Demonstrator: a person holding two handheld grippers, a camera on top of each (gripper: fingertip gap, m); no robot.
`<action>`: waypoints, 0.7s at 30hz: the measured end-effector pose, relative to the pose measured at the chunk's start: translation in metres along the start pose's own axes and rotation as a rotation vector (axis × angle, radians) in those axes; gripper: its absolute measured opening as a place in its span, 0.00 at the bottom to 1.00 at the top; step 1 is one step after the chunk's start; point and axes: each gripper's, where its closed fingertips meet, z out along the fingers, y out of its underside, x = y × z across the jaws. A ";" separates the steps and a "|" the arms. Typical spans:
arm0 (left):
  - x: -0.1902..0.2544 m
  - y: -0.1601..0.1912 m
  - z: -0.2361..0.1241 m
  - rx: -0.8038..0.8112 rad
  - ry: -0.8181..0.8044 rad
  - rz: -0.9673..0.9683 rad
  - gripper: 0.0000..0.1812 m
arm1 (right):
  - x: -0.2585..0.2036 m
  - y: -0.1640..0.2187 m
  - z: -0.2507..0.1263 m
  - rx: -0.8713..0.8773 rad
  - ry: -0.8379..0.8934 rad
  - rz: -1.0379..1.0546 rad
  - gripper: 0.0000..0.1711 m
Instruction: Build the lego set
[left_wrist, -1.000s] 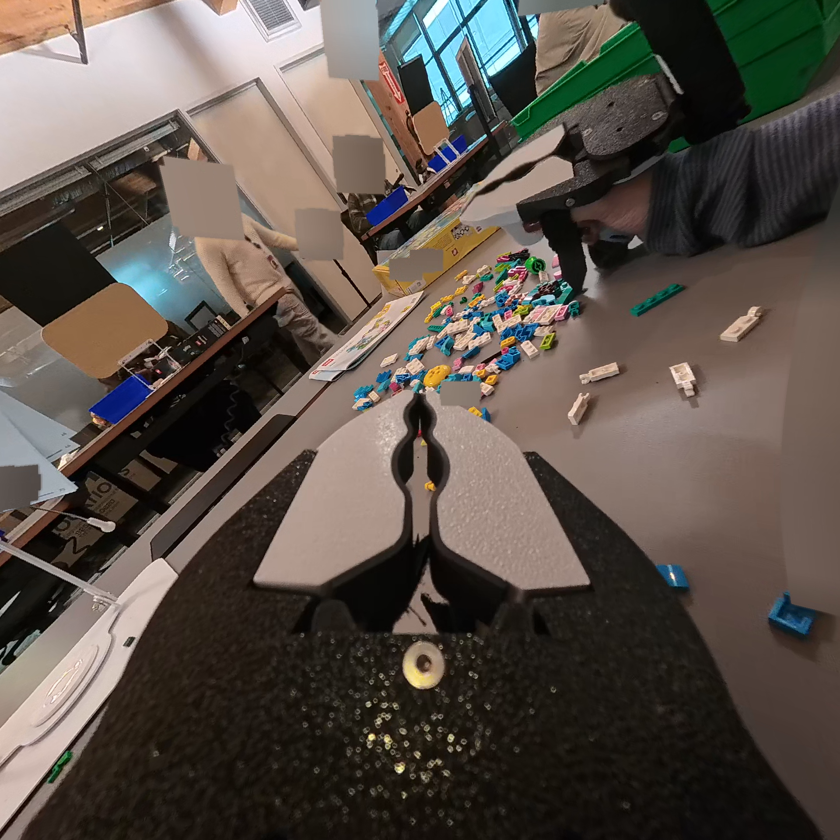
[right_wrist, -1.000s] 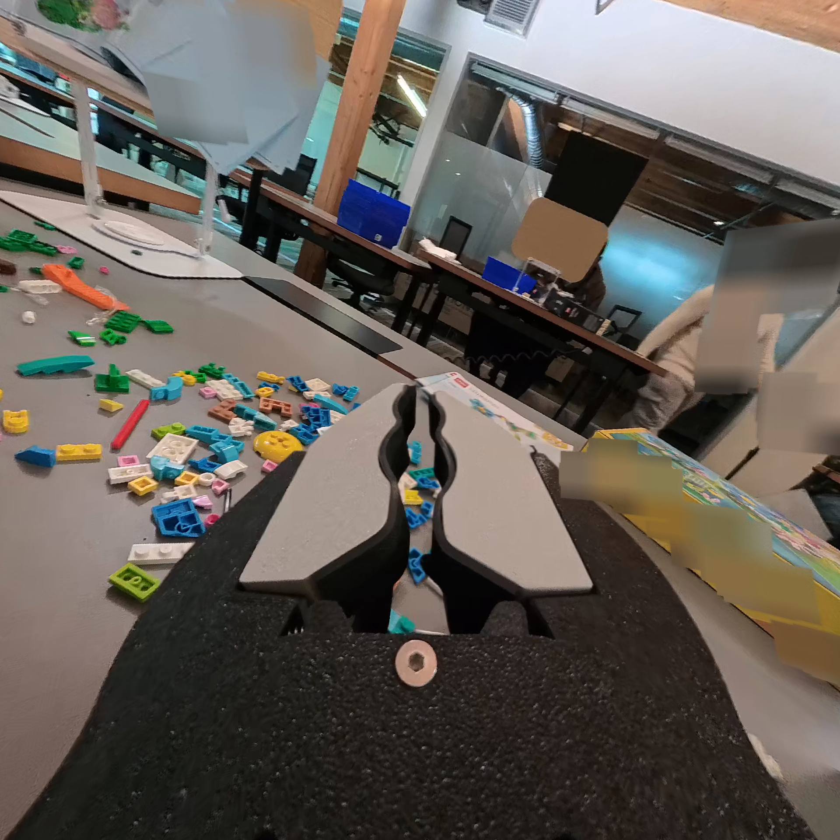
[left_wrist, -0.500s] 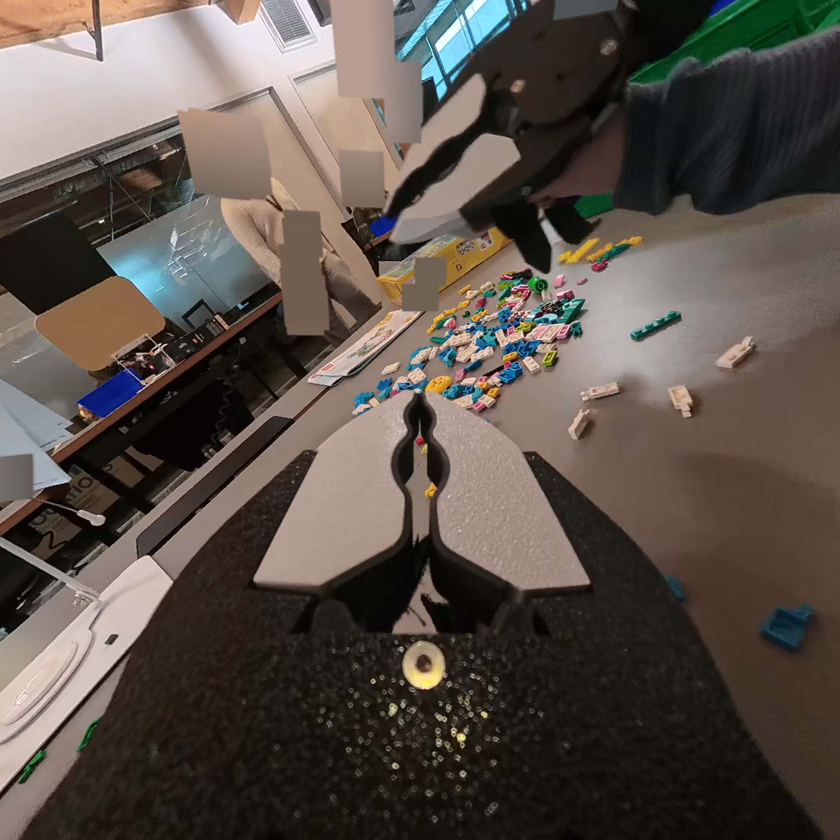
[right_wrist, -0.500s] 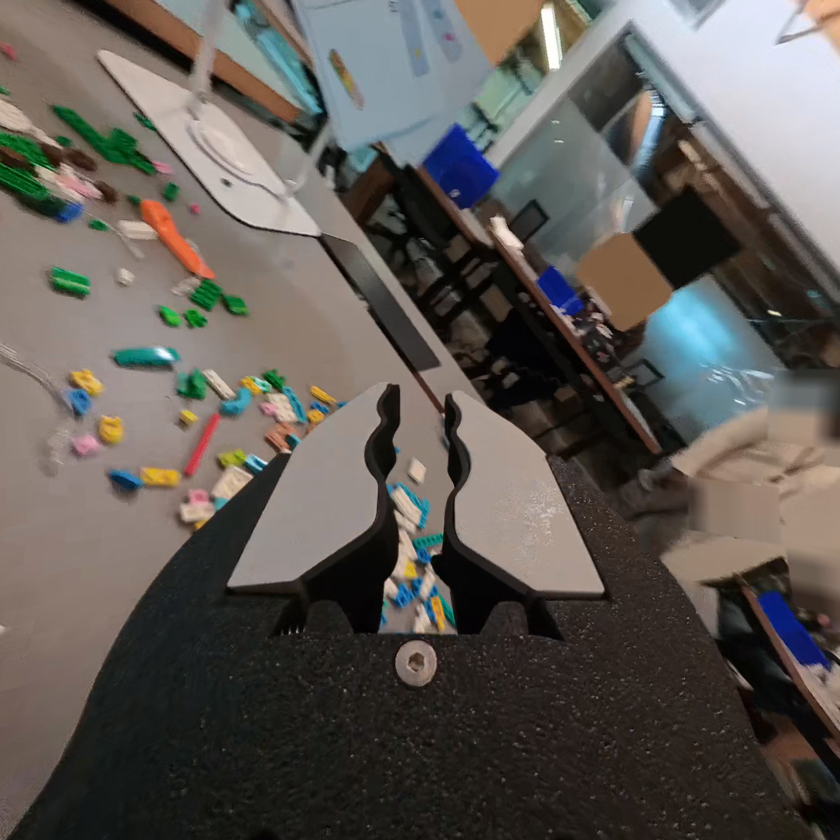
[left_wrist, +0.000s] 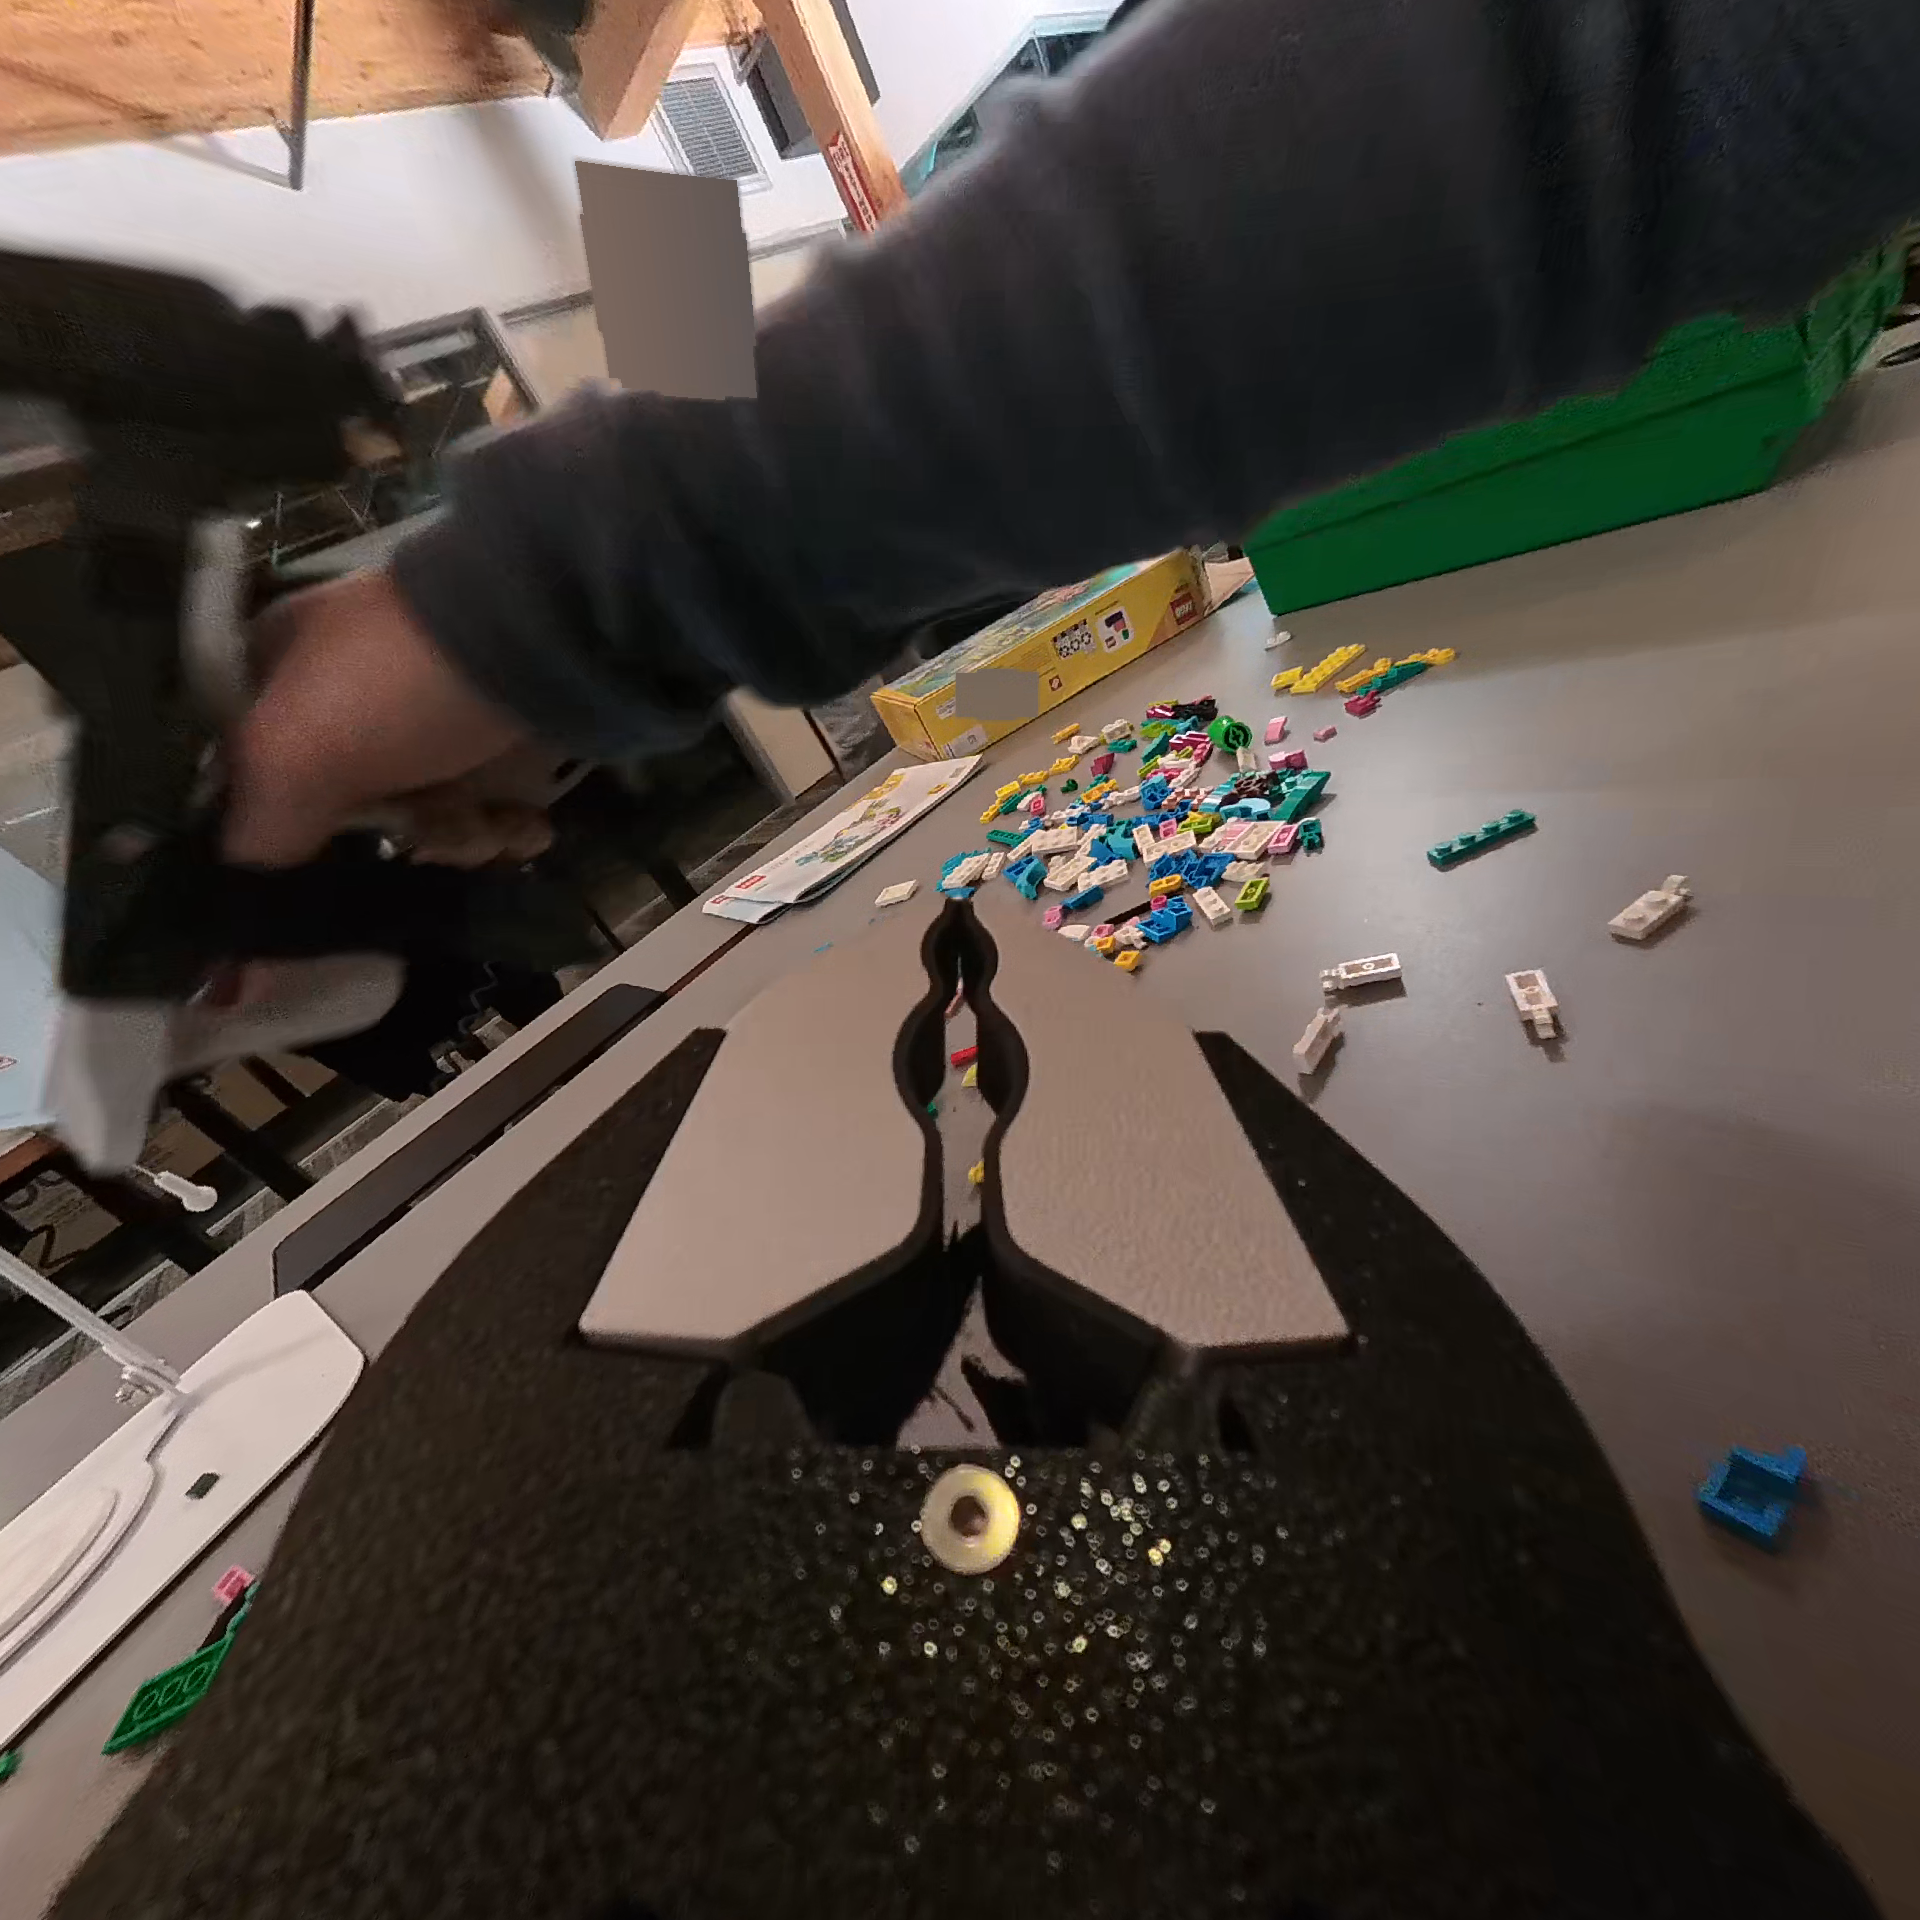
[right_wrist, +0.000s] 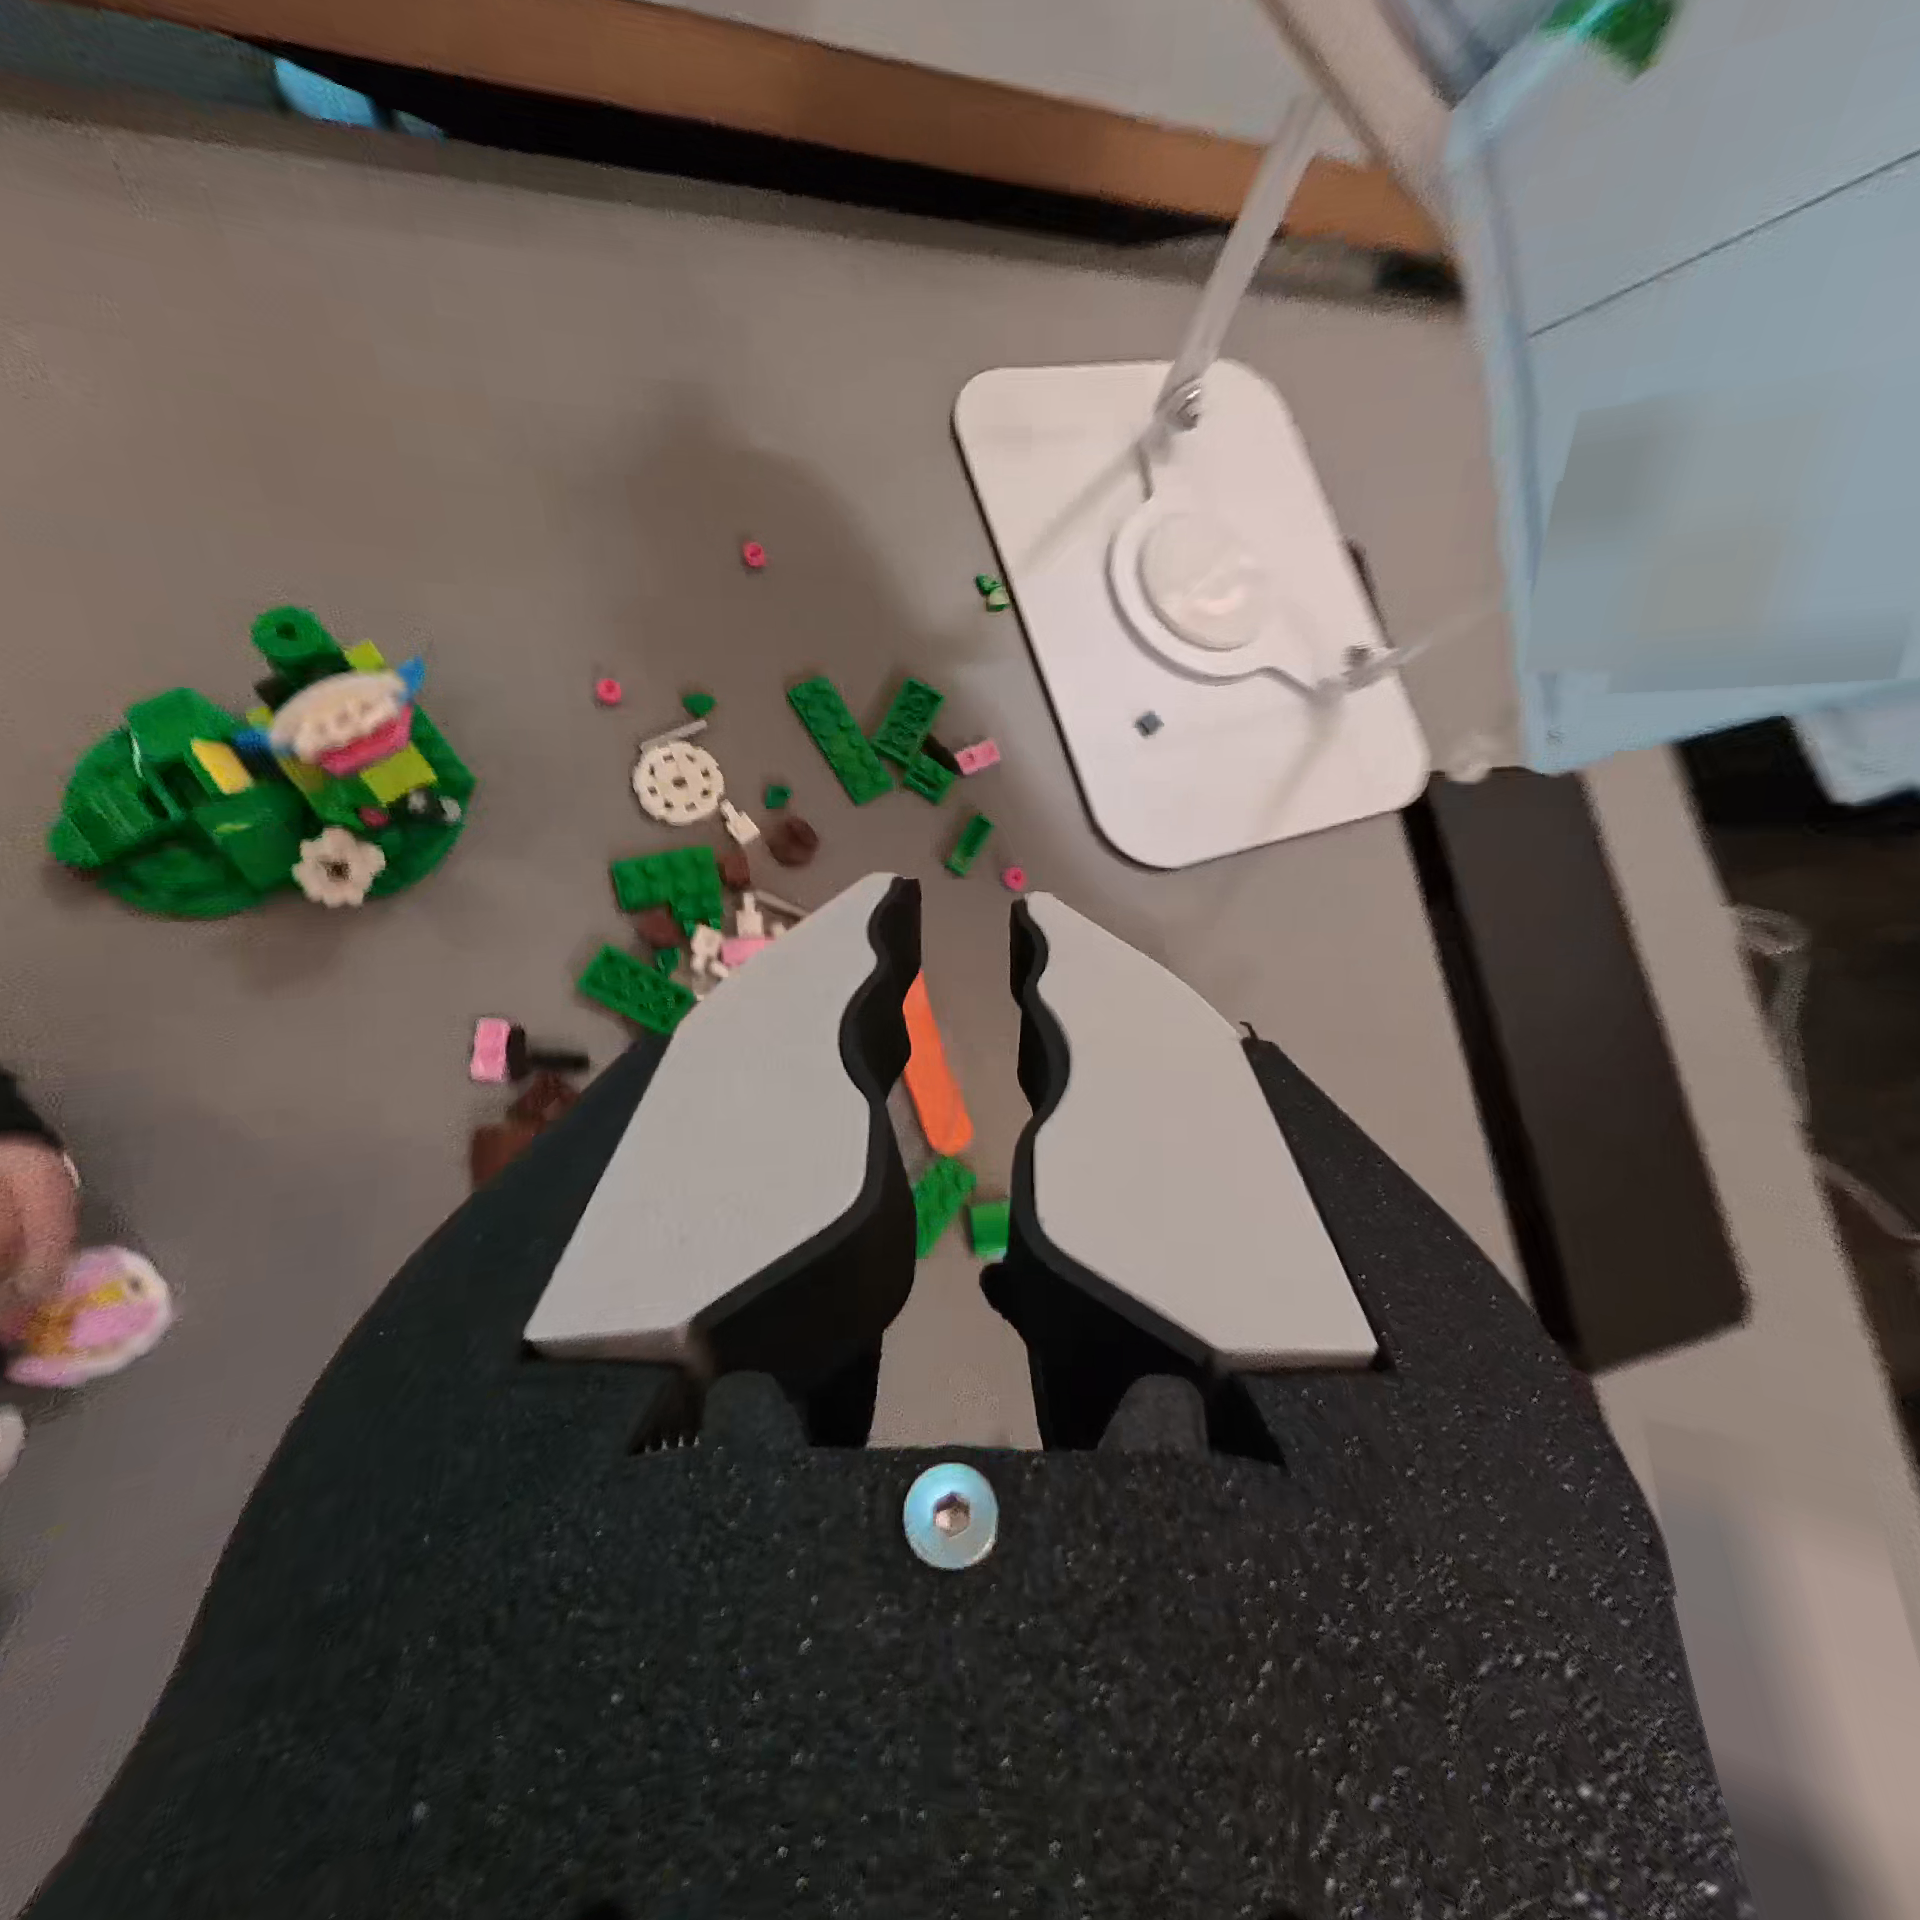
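Note:
My left gripper (left_wrist: 958, 914) is shut and empty, low over the grey table (left_wrist: 1621, 1195), pointing at a pile of loose coloured bricks (left_wrist: 1153, 831). My right gripper (right_wrist: 961, 896) is open and empty, held above green, brown and pink loose bricks (right_wrist: 665, 883). An orange piece (right_wrist: 935, 1070) lies on the table below its jaws. A part-built green model with a white flower (right_wrist: 260, 790) stands to its left. In the left wrist view the right gripper (left_wrist: 156, 831) and the person's sleeve (left_wrist: 1039, 416) cross the top.
A white stand base (right_wrist: 1195, 613) with a clear post holds a pale blue sheet (right_wrist: 1714, 416). A yellow box (left_wrist: 1049, 655), a booklet (left_wrist: 852, 842) and a green bin (left_wrist: 1558, 478) lie beyond the pile. Several white pieces (left_wrist: 1361, 971) and a blue brick (left_wrist: 1751, 1491) lie apart. A pink figure (right_wrist: 94, 1320) sits at the left edge.
The right gripper has swung left across the table, away from the coloured pile to the green pieces, tilted downward, and its jaws have opened. The left gripper has stayed shut and nearly still.

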 end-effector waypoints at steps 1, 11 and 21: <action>0.001 0.000 0.000 0.001 0.001 0.003 0.00 | 0.001 -0.004 0.015 -0.039 -0.045 0.048 0.10; 0.002 -0.001 -0.001 0.001 0.006 0.017 0.00 | 0.015 0.002 0.121 -0.390 -0.283 0.651 0.06; 0.005 0.001 0.001 -0.015 0.017 0.042 0.00 | 0.007 0.030 0.150 -0.567 -0.199 0.578 0.08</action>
